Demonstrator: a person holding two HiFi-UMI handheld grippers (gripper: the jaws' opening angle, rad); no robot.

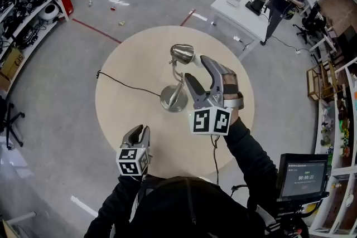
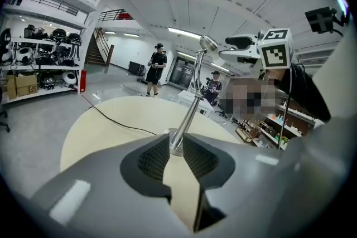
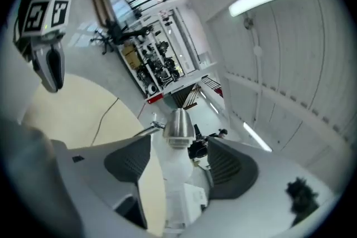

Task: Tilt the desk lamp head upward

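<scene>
Little can be read. The screen [image 1: 301, 175] at the lower right of the head view shows a row of pale digits in clock form, beginning 00:00; the last pair is too small to be sure of. A fainter line above the digits cannot be made out.

The marker cube [image 1: 134, 161] on the left gripper [image 1: 136, 130] and the second cube [image 1: 211, 121] on the right gripper [image 1: 194, 67] bear black-and-white square code patterns, with no letters or numbers.

In the left gripper view, a cardboard box [image 2: 25, 85] on the shelf carries dark print too small to read.
</scene>
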